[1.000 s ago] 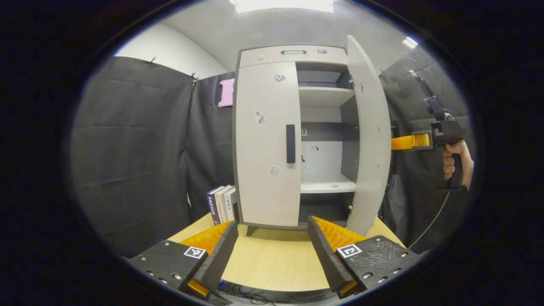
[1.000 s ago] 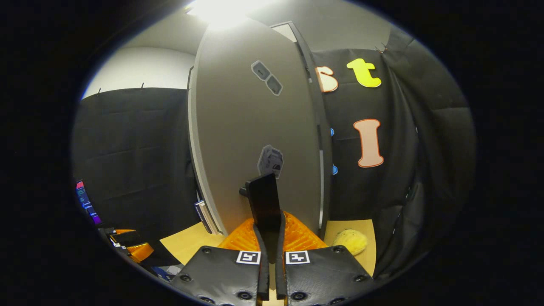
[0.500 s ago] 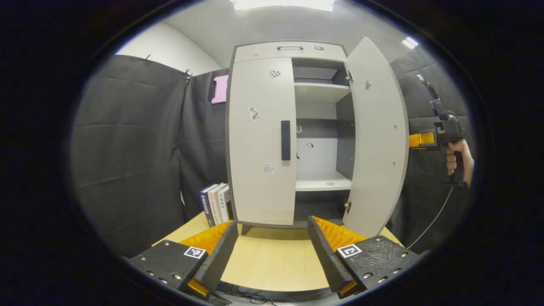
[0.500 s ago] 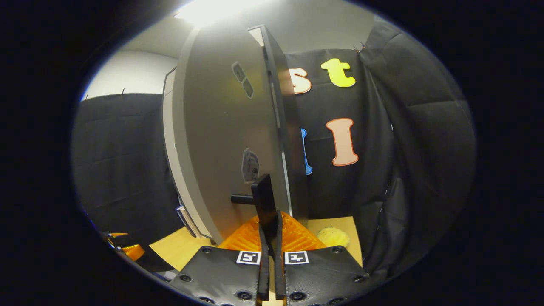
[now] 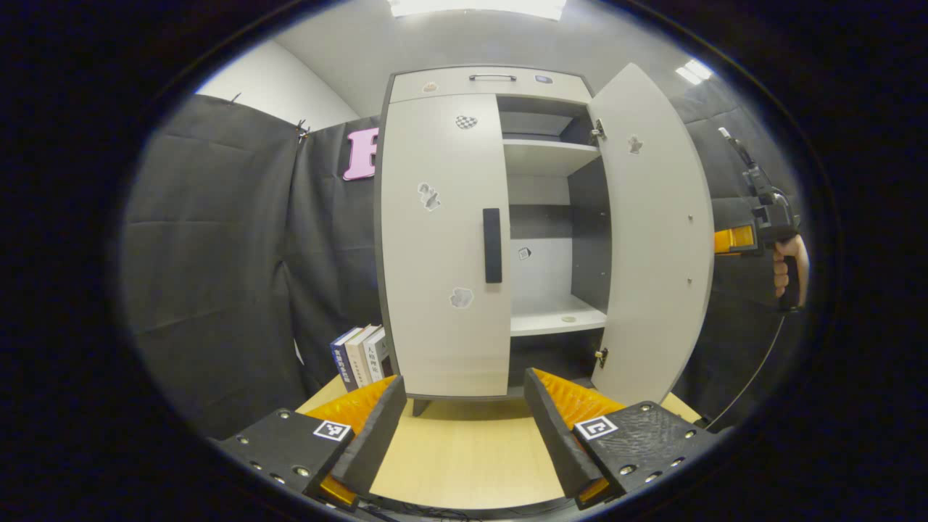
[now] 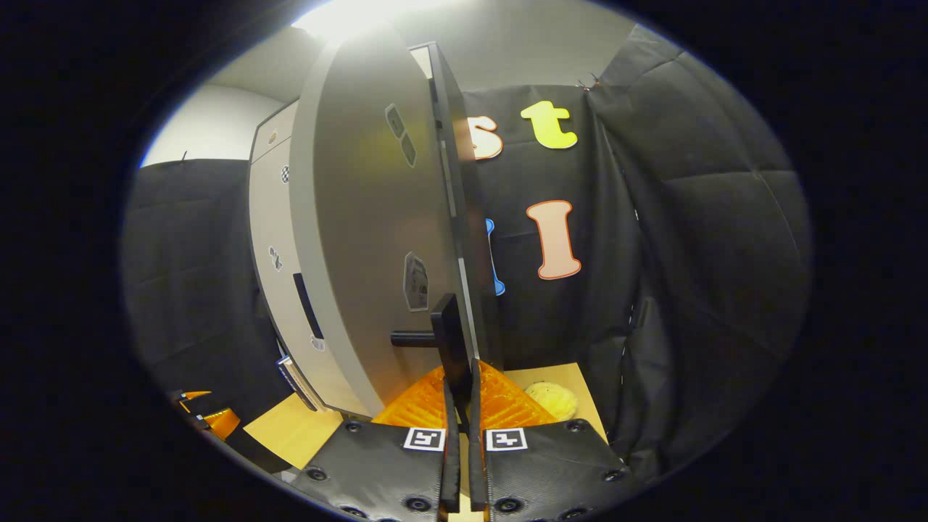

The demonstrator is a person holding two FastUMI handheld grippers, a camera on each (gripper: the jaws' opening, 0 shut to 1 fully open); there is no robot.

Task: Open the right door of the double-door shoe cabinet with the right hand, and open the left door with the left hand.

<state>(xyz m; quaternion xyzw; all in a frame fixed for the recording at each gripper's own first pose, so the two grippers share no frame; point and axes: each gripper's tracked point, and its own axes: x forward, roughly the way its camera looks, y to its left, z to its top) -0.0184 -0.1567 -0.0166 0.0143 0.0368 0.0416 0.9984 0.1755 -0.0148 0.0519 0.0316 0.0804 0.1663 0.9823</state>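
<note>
My right gripper (image 6: 460, 428) has its jaws clamped on the right door's handle (image 6: 451, 344), right door (image 5: 652, 239) swung wide open. Left gripper (image 5: 464, 428) hangs over the worktop (image 5: 464, 457), jaws apart, facing the shut left door (image 5: 442, 246) and its handle (image 5: 492, 245).

You could make out print running down the spines of the books (image 5: 360, 354) that stood beside the shoe cabinet (image 5: 442, 246), but it was too small to read. The stickers on the left door (image 5: 441, 239) and the right door (image 5: 656, 232) carried pictures or patterns whose wording, if any, you could not tell. The square black-and-white markers (image 5: 333, 430) on each gripper's fingers were coded patterns, not words, so nothing was legible to you.
</note>
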